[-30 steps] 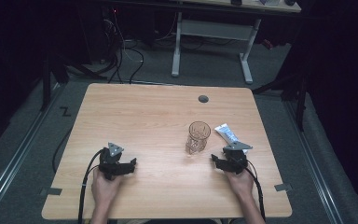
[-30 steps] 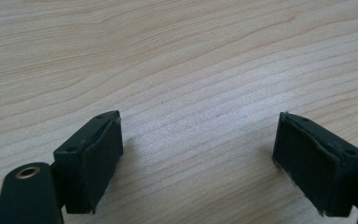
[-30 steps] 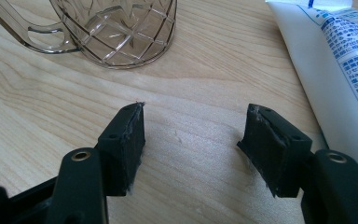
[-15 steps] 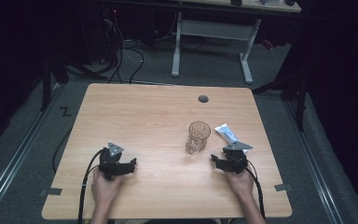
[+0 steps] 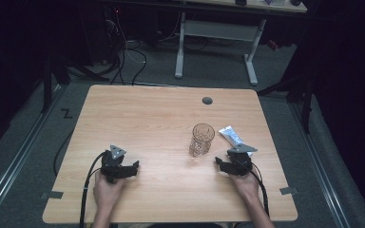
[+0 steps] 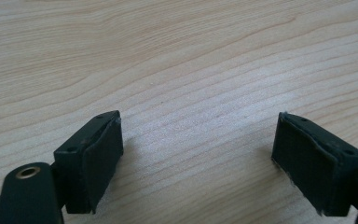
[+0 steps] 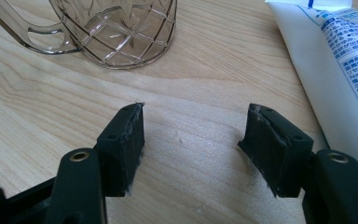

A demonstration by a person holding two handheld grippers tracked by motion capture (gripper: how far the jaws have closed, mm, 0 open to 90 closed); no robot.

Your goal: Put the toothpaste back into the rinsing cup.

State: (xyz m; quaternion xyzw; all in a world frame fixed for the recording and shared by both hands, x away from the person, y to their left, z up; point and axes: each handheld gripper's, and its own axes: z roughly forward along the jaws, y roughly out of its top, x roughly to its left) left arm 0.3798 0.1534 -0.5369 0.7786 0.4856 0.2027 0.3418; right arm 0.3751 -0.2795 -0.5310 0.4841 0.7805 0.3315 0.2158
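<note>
The wooden bench (image 5: 161,137) carries everything here, and nothing on it has been taken up yet, so the work looks to be at its very start. The landmark is the clear faceted glass mug (image 5: 202,139), standing upright toward the right half of the bench, well short of the small grey grommet (image 5: 207,100) that sits beyond it near the far edge. Just to the right of the mug lies a white tube with blue print (image 5: 233,137), flat on the wood and apart from the mug. The right tool (image 5: 228,165) rests on the bench nearer the person than the mug and a little to its right, close to the near end of the tube; in the right gripper view its jaws stand wide apart with only bare wood between them, the mug (image 7: 116,32) ahead on the left, handle pointing left, and the tube (image 7: 335,70) ahead on the right, neither touched. The left tool (image 5: 123,167) sits well to the left of the mug, also near the person; its jaws are spread wide over bare wood and grip nothing. Judging from this, both mug and tube remain to be grasped, and any placing of the tube in the mug, if that is the aim, is wholly undone.
</note>
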